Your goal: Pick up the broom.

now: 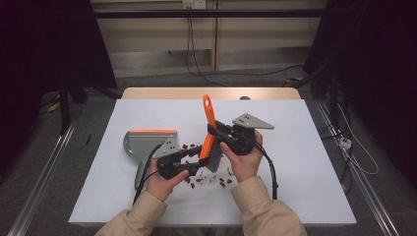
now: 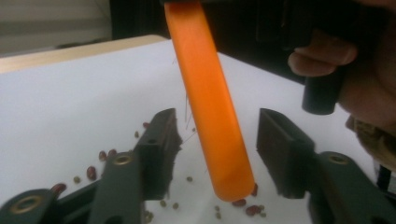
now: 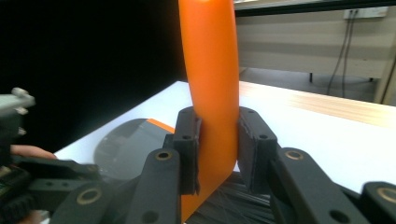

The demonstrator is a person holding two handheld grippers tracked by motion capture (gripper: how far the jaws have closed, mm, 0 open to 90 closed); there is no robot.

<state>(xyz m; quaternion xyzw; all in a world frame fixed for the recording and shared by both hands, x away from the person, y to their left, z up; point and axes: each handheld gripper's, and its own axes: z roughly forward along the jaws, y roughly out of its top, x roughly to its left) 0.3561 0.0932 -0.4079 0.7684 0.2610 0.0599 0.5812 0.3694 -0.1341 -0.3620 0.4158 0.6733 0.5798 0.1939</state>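
Two hands are seen coming in from the bottom of the high view, each in a tan sleeve. The left hand (image 1: 164,179) is wrapped around the left tool (image 1: 193,156), which is pointed to the right, toward the brush. The right hand (image 1: 244,160) is held a little higher and is wrapped around the right tool (image 1: 212,129), which is pointed to the left.

One brush (image 1: 210,130) is seen. It has an orange handle and dark bristles. It is held up above the middle of the tabletop (image 1: 305,162), with the handle tip pointing up and away and the bristles hanging down near the beans. In the right gripper view, the orange handle (image 3: 212,88) is squeezed tight between the two black jaws, so the brush is held by the right tool (image 3: 218,144).

In the left gripper view, the lower orange end of the brush (image 2: 212,112) is seen between the jaws of the left tool (image 2: 217,149). A gap is left on both sides, so the brush is not pressed there. The jaws are set partly open.

One grey dustpan (image 1: 145,142) with an orange edge is lying flat on the tabletop, just left of the left hand.

Many small dark red beans (image 1: 223,181) are scattered on the tabletop under the brush and between the two hands. They are too many and too small to be counted.
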